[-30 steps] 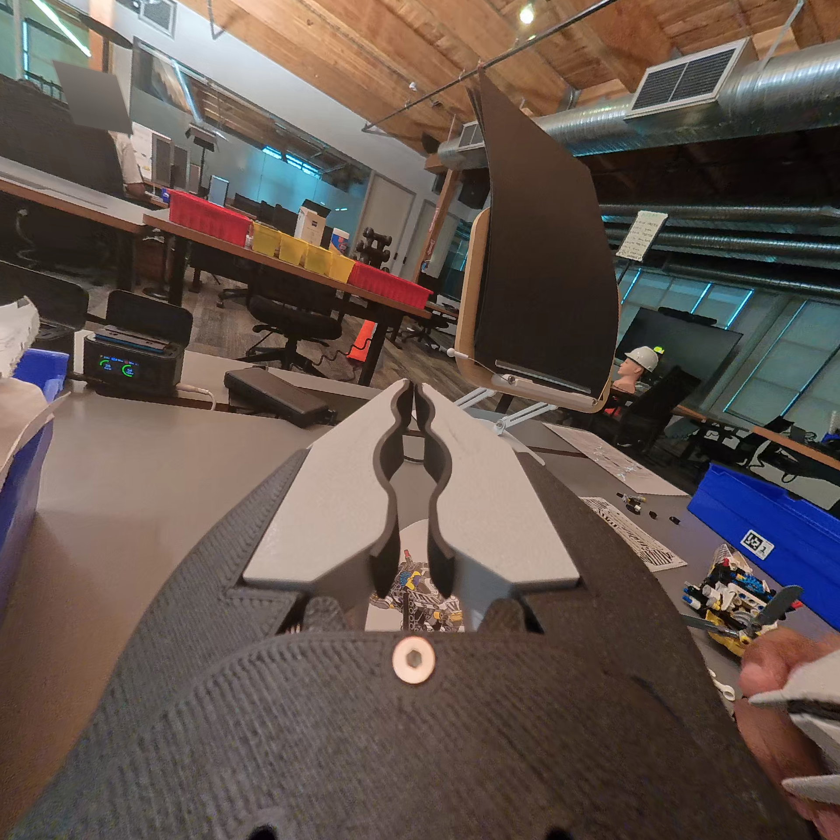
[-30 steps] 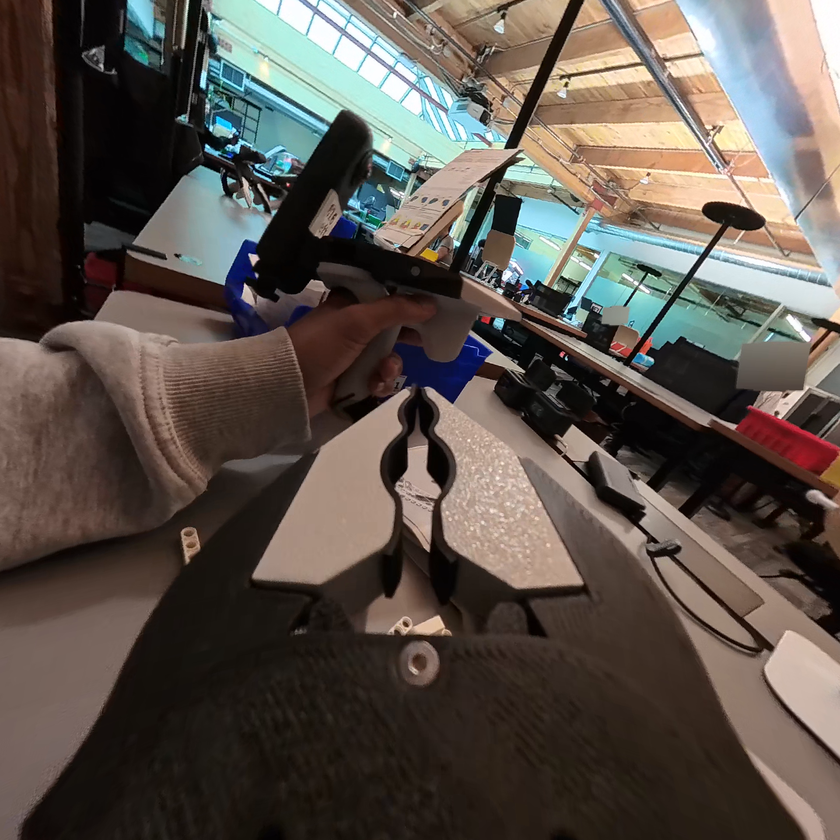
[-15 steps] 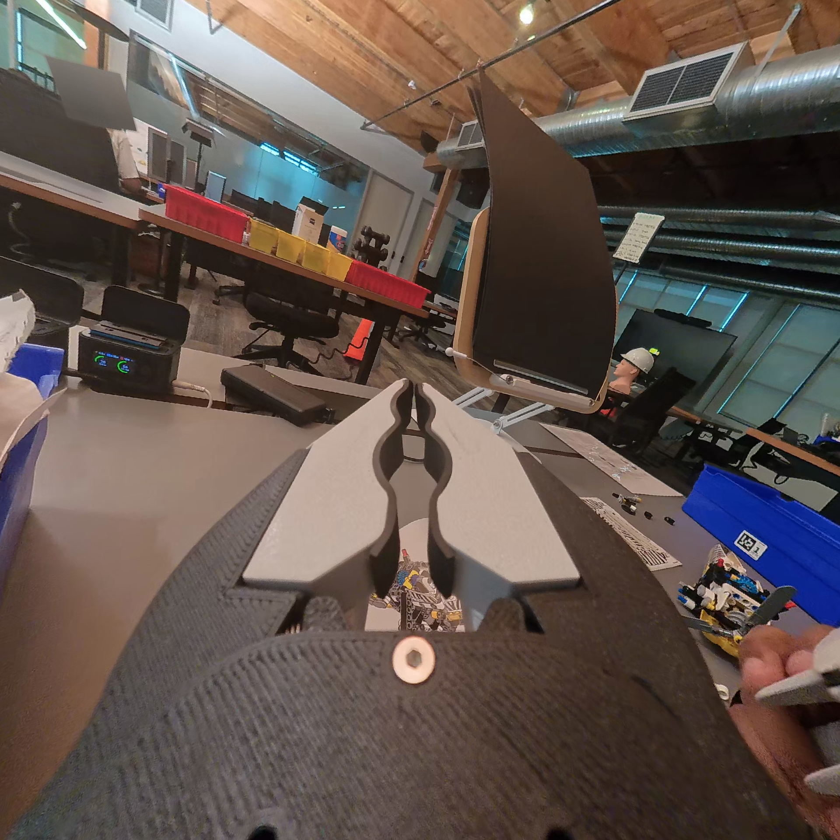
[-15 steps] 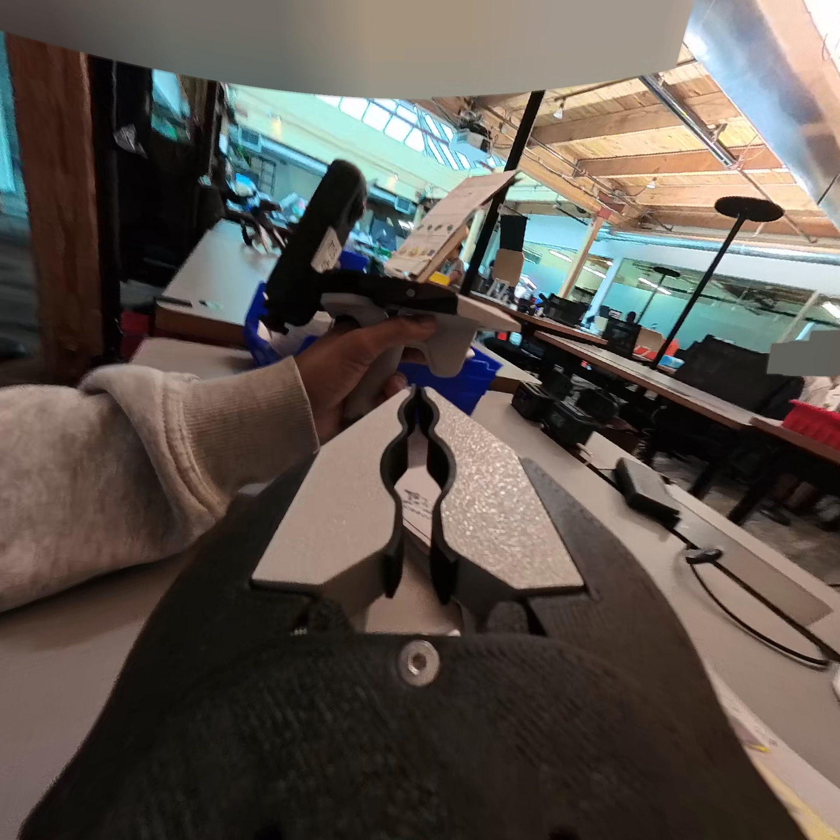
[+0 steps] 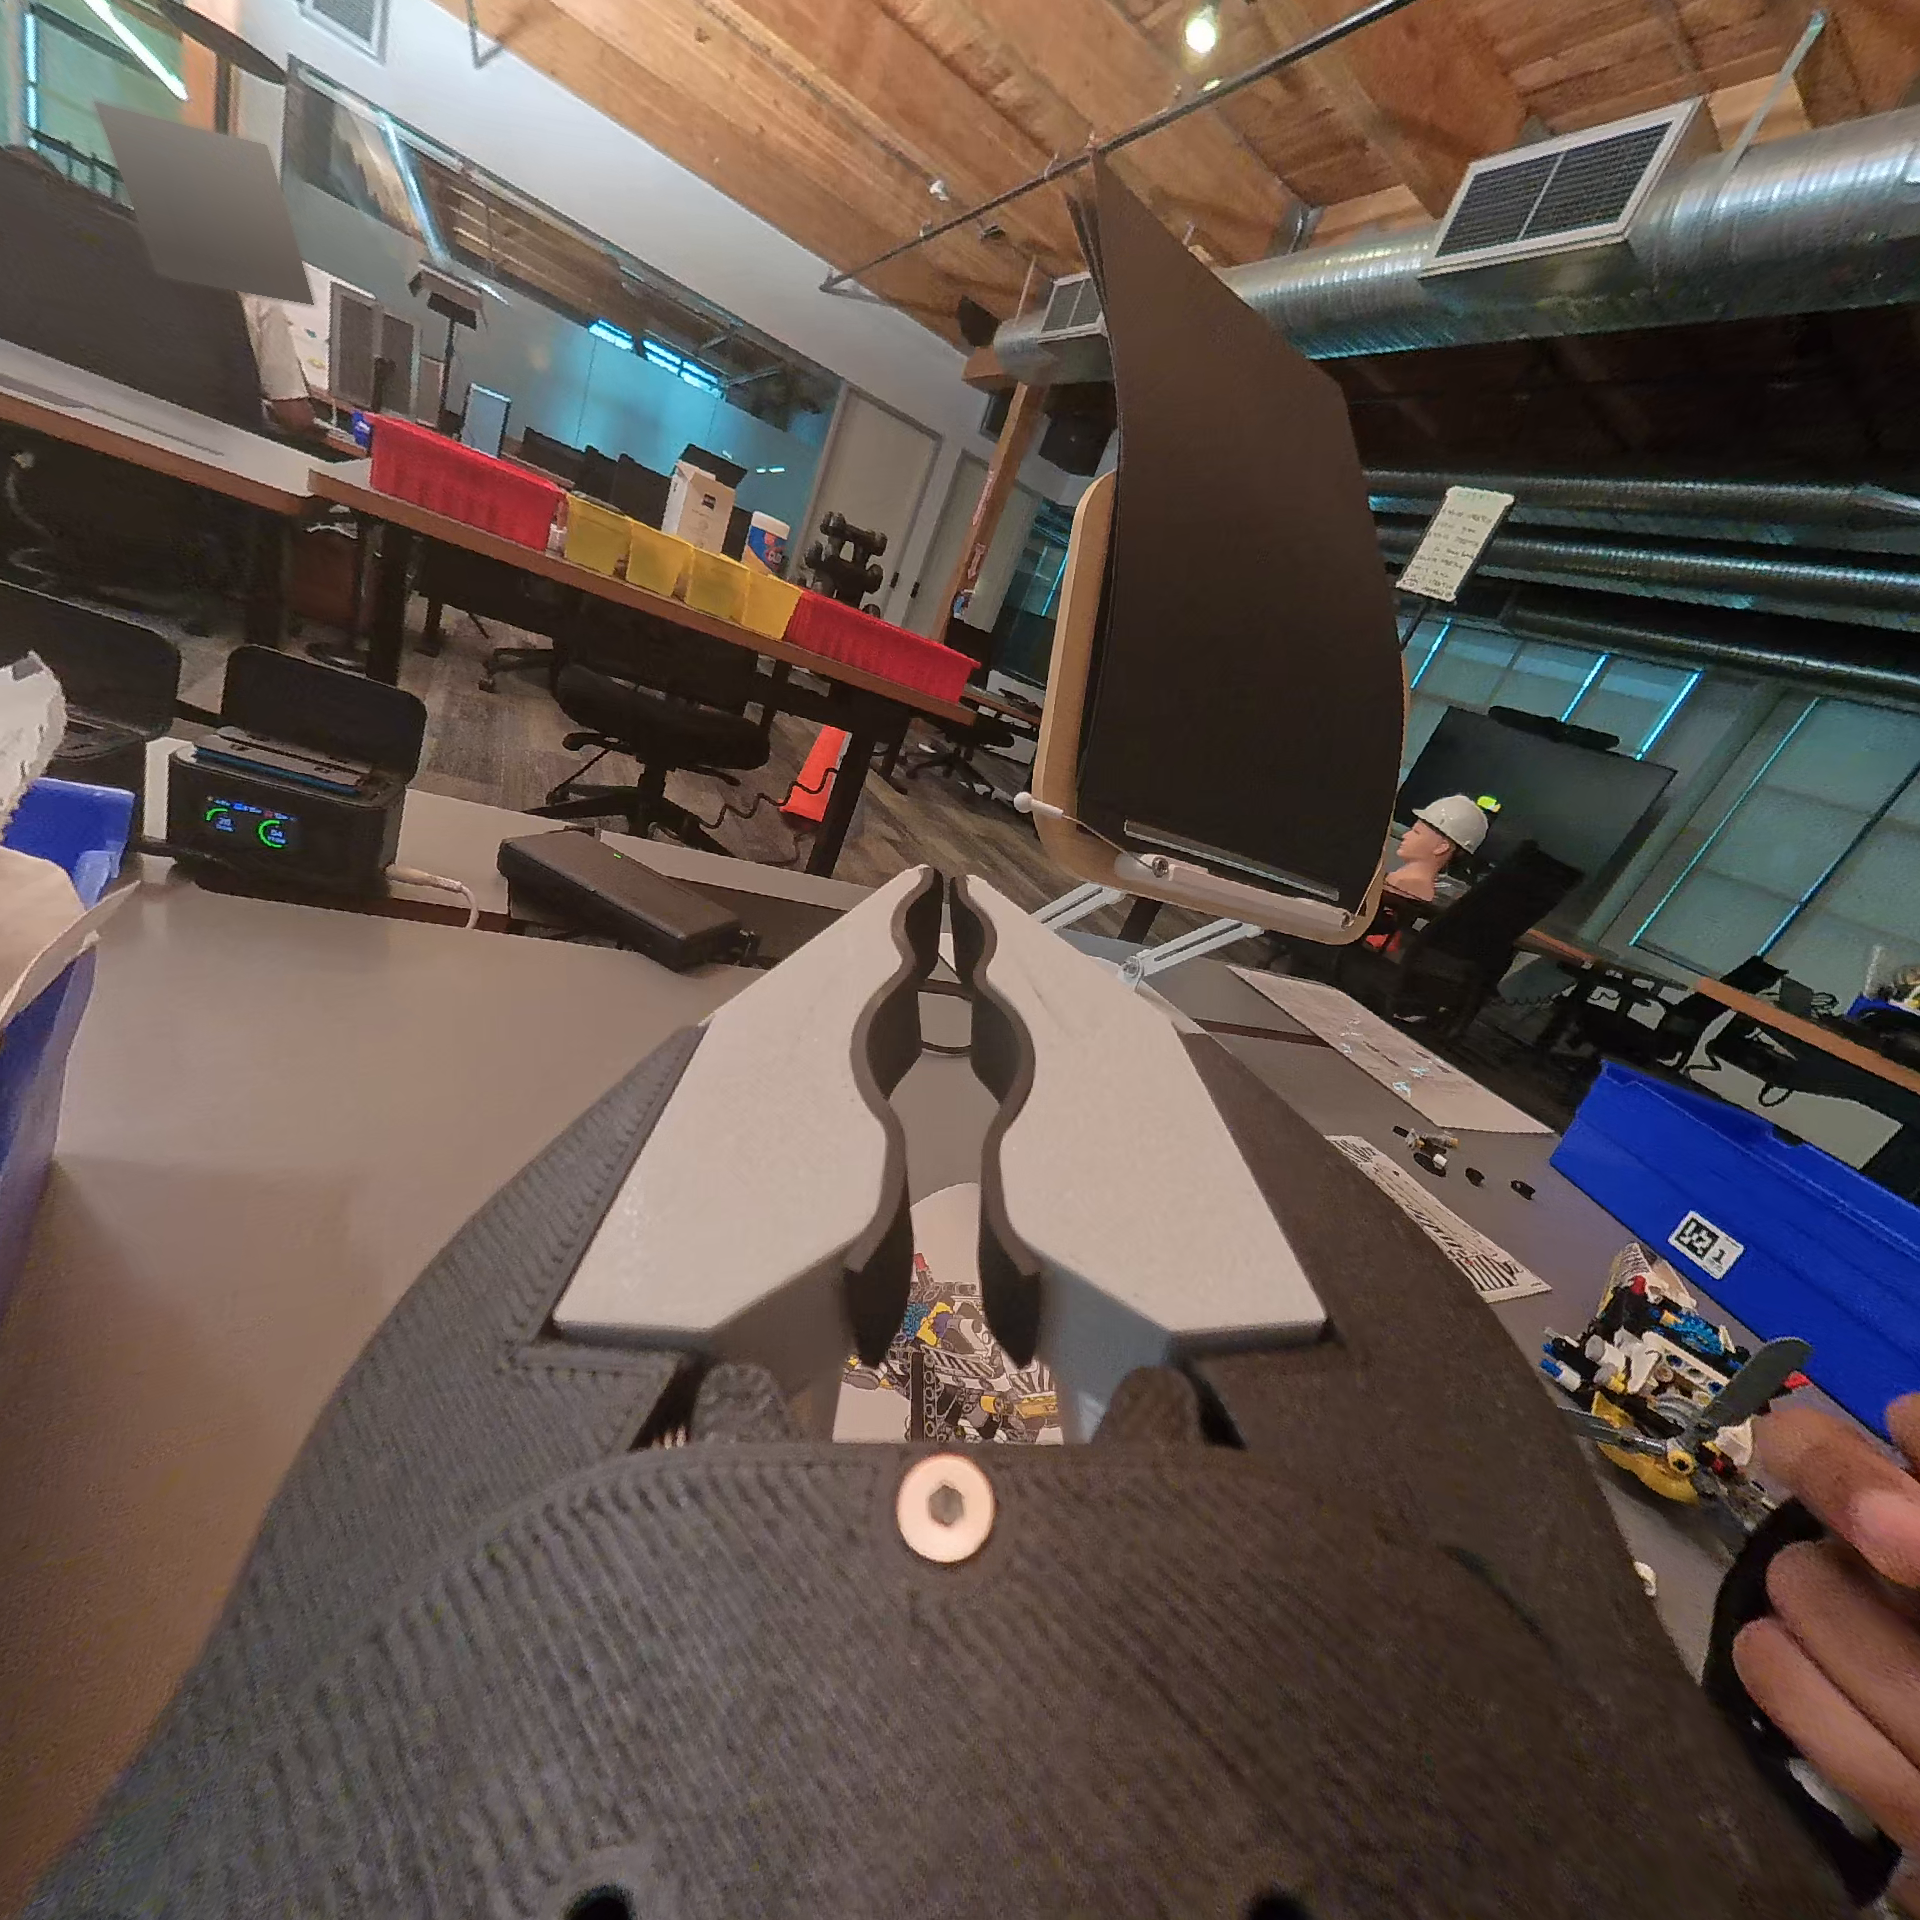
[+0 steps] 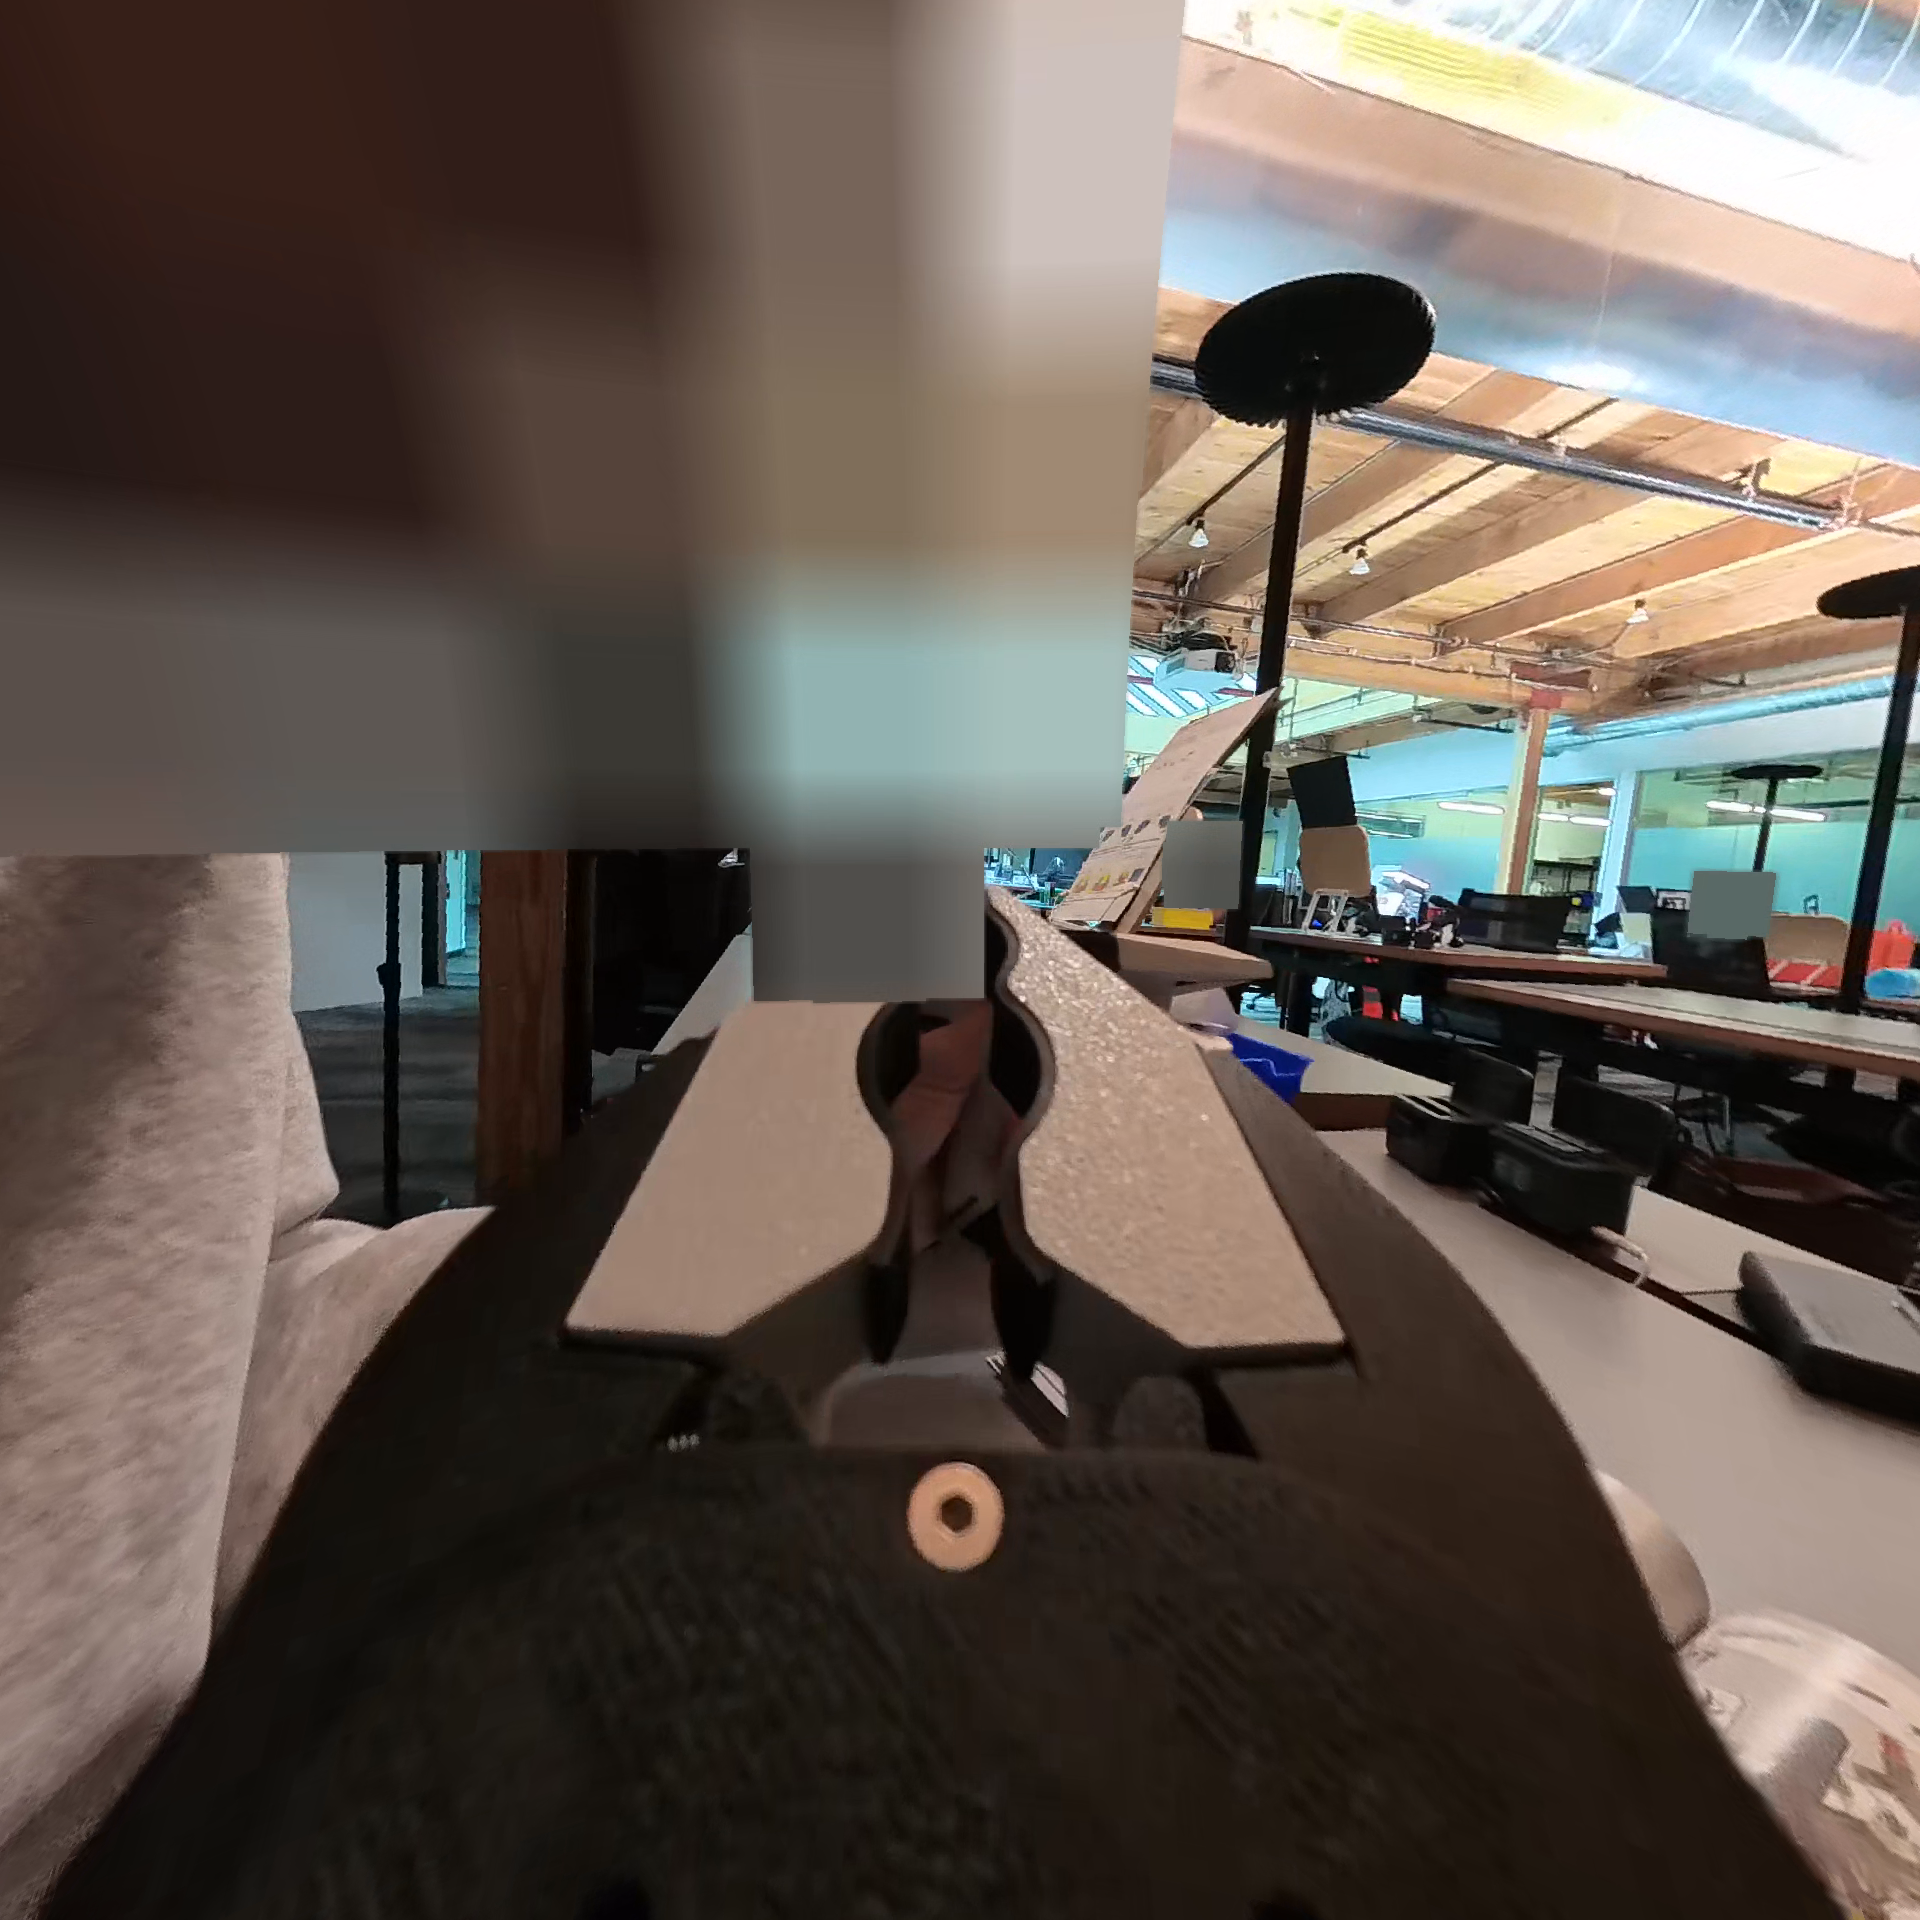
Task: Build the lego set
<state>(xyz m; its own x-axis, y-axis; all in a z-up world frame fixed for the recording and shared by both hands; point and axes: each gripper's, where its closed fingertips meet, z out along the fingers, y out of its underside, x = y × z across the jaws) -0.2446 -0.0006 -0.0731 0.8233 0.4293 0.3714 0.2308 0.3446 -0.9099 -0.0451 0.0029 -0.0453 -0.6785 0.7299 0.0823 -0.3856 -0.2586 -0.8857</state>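
Observation:
The part-built lego model (image 5: 1652,1371), yellow, black and white with a grey propeller, sits on the grey table (image 5: 312,1091) to the right of my left gripper (image 5: 945,894). That gripper is shut and empty, held above a printed instruction sheet (image 5: 956,1361). A few small black pieces (image 5: 1455,1153) lie farther back on the right. My right gripper (image 6: 982,925) is raised off the table with its jaws together and nothing between them. Its tips are partly hidden by a blur patch. A grey sleeve (image 6: 135,1247) fills its left side.
A blue bin (image 5: 1766,1195) stands right of the model and another blue bin (image 5: 42,1039) at the left edge. A tablet stand (image 5: 1226,623), a power bank (image 5: 613,899) and a charger box (image 5: 281,821) stand at the back. A hand (image 5: 1829,1558) is at the right edge. The left gripper's tips are roughly 20 cm from the right gripper's.
My right gripper has swung upward and turned toward the person's sleeve, away from the table and the other gripper. My left gripper has barely moved. Both stay shut.

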